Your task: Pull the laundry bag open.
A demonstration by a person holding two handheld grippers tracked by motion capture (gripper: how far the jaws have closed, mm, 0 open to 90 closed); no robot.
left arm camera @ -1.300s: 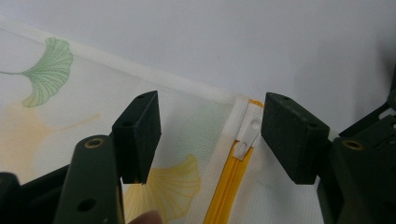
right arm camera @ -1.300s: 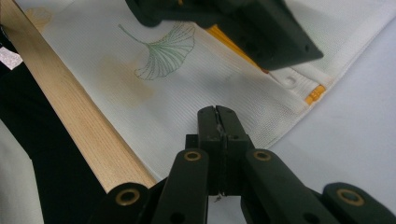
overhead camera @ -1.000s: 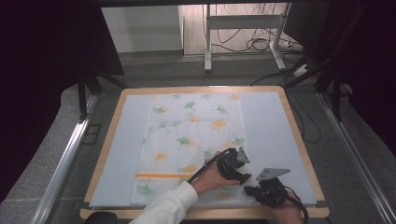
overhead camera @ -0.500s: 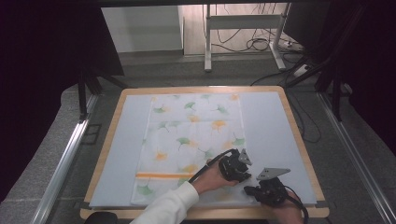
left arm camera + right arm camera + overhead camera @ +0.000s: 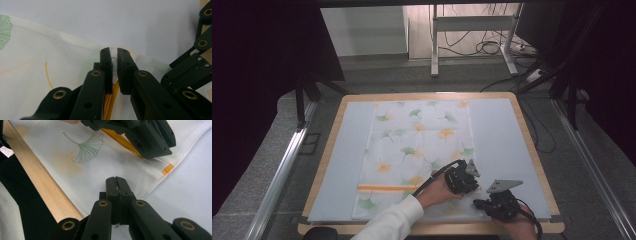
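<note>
A white cloth printed with green and orange ginkgo leaves lies flat on a pale blue mat. An orange stripe crosses its near end. My left gripper sits at the cloth's right edge by that stripe. In the left gripper view its jaws have just been closing and now pinch a small raised fold of the cloth. My right gripper is just nearer, at the cloth's near right corner. In the right gripper view its jaws are shut, with a thin white sliver of cloth between them.
The mat rests on a wooden-rimmed table, whose near rim runs close beside my right gripper. Bare blue mat lies on both sides of the cloth. Beyond the table are a metal stand and cables on the floor.
The left gripper's jaws have drawn together on the cloth's right edge. Both hands have stayed where they were.
</note>
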